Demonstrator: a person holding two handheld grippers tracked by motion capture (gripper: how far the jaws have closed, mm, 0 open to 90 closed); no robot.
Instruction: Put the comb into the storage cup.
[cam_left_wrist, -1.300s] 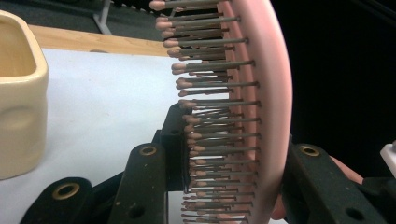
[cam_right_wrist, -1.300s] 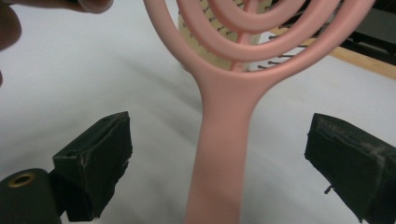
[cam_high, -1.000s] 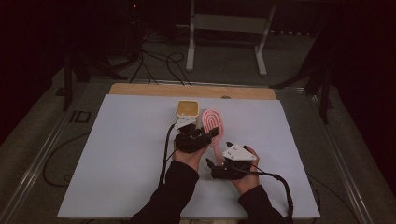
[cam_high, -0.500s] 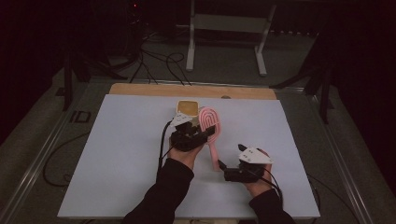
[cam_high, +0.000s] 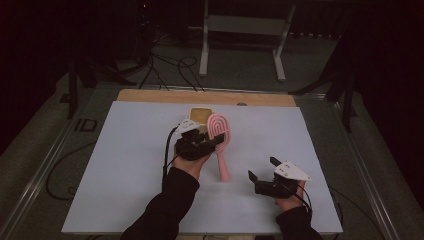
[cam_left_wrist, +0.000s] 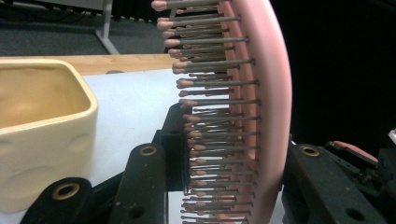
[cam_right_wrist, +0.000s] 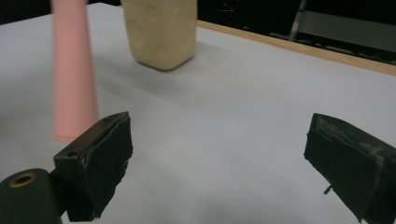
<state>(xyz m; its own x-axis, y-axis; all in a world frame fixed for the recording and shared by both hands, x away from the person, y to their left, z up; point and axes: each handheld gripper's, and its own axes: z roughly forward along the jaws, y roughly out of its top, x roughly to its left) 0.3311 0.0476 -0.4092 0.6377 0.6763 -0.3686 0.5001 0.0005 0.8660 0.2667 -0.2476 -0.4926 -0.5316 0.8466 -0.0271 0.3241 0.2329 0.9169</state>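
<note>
Pink brush (cam_high: 218, 134) is clamped by its bristled head between the jaws of the left tool (cam_high: 196, 142), near the middle of the counter (cam_high: 125, 150), with its handle slanting down toward the person. A cream cup (cam_high: 199, 115) is seen just beyond the brush head. The right tool (cam_high: 260, 172) is held wide open and empty, apart from the handle.

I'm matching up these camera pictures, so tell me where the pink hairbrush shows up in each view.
High view: pink hairbrush at table centre, head clamped in the left gripper.
Left gripper view: bristled head upright between the jaws.
Right gripper view: only its handle, upper left.
Shared landmark: the cream cup beside the brush.
</note>
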